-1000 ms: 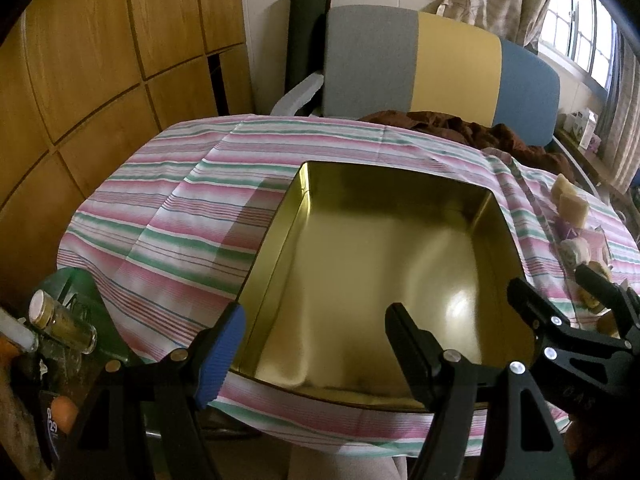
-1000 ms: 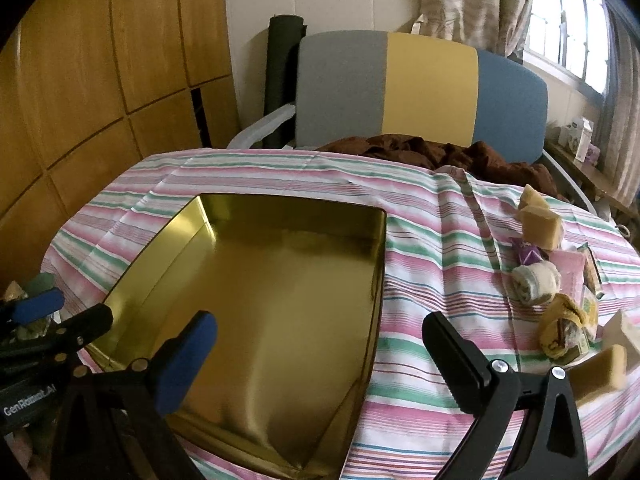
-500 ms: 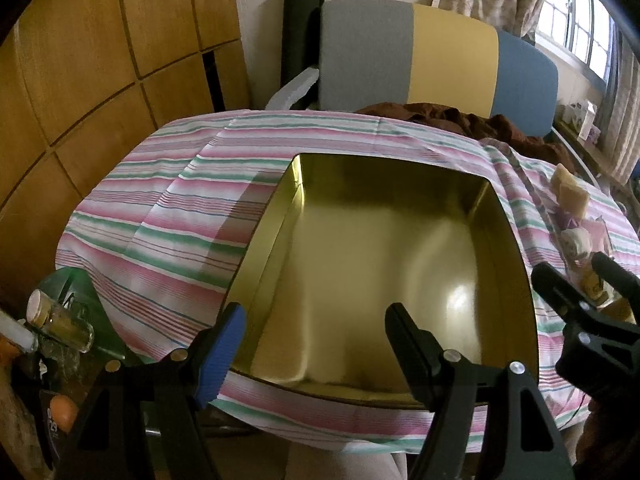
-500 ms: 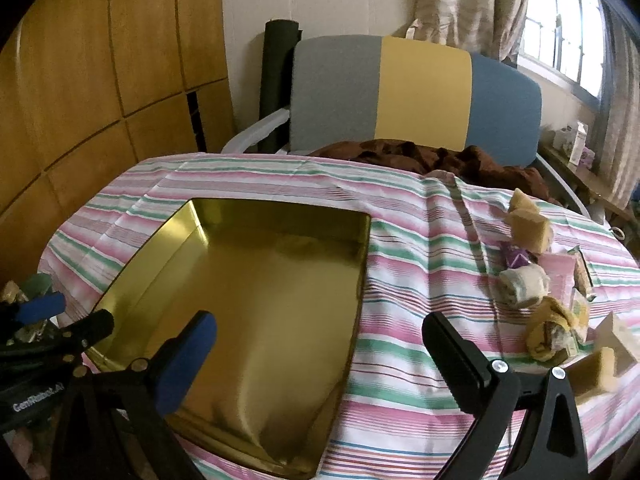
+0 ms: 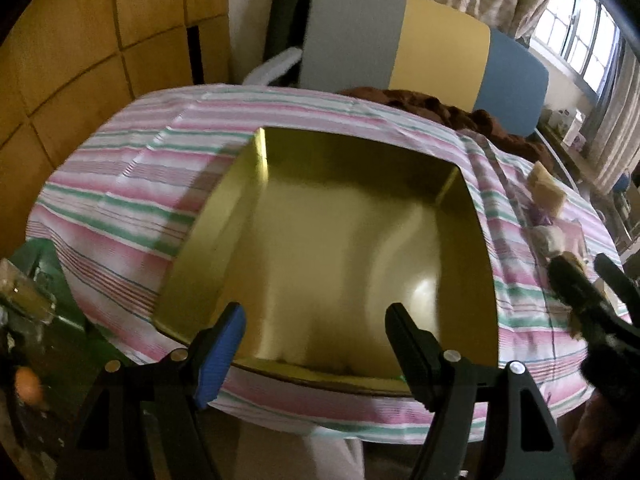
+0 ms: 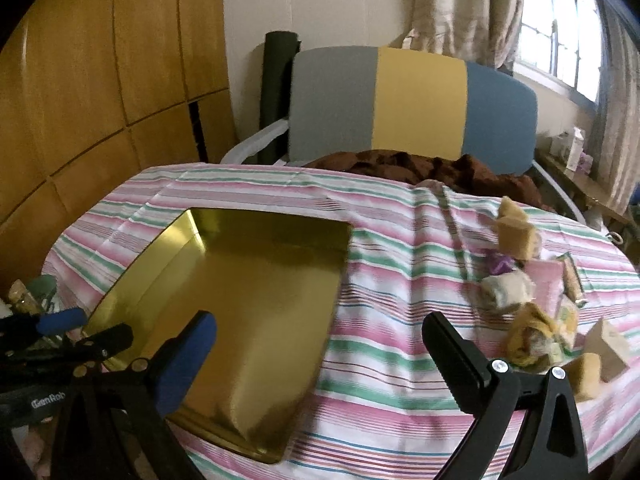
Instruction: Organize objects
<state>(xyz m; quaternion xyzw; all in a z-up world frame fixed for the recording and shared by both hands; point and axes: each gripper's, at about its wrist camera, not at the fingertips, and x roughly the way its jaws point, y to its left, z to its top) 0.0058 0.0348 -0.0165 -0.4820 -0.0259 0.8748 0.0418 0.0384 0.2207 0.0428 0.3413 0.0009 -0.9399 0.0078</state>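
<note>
An empty gold tin tray [image 5: 340,240] [image 6: 260,280] lies on the striped tablecloth [image 6: 400,248]. My left gripper [image 5: 316,320] hovers over the tray's near rim, open with nothing between its fingers. My right gripper [image 6: 320,324] is open and empty above the tray's right rim and the cloth. To its right lie loose items: yellow sponge blocks [image 6: 516,232], a purple wrapped piece [image 6: 500,264], a rolled white cloth [image 6: 506,290], a pink packet [image 6: 546,280], a crumpled yellow wrapper [image 6: 536,332] and beige cubes [image 6: 608,344]. Each gripper shows at the edge of the other's view.
A chair [image 6: 416,104] with a grey, yellow and blue back stands behind the table, with a brown cloth [image 6: 420,168] on its seat. Wood panels [image 6: 100,80] line the left wall. Green clutter with a small jar [image 5: 24,296] sits at the table's left edge.
The right gripper has drifted right and a little up, so the tray sits further left in its view. The left gripper has shifted slightly and tilted. Both stay open.
</note>
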